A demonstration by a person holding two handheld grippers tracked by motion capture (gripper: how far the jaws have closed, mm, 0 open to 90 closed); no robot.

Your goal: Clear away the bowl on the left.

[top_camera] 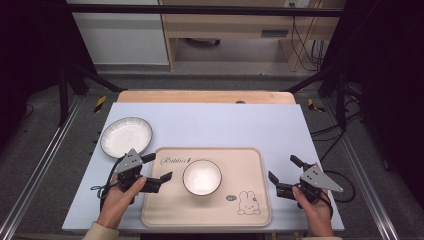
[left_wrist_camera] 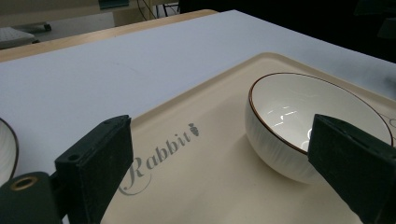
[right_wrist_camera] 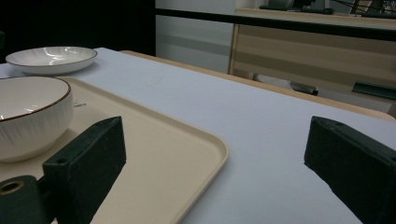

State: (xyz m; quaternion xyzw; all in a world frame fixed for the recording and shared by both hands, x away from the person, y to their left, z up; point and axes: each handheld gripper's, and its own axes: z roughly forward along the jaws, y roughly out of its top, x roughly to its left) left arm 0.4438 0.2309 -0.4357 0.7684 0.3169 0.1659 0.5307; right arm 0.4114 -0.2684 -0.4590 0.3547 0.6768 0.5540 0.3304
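Standing wide apart with nothing between them, the two black jaws of the left gripper (top_camera: pixel 159 168) hover over the left part of the beige plastic tray (top_camera: pixel 250 200), and no pad touches anything. In the left gripper view those jaws frame the grey "Rabbit" lettering (left_wrist_camera: pixel 161 156) printed on the tray floor, with the white ribbed ceramic bowl with a thin brown rim (left_wrist_camera: pixel 299 126) just beyond the right-hand jaw, near it but apart from it. From the high view the bowl (top_camera: pixel 201 177) sits upright on the tray, a little left of its middle, just right of the left gripper's tips. The person's left hand (top_camera: pixel 120 197) wraps the gripper body from below, a cable trailing off beside it.

The right gripper (top_camera: pixel 284 175) also has its jaws spread, empty, above the pale blue table cover (top_camera: pixel 225 125) just off the tray's right edge. Its own view shows the tray's rounded corner (right_wrist_camera: pixel 205 144) under the left jaw and bare cover under the right one, though how high the jaws hang above the surface is hard to judge from that angle. The right hand (top_camera: pixel 315 210) holds it from below.

Farther out, a white shallow ribbed plate with a dark rim (top_camera: pixel 126 136) lies on the cover beyond the tray's upper left corner, well apart from the bowl. A small rabbit drawing (top_camera: pixel 247 202) marks the tray's near right corner.
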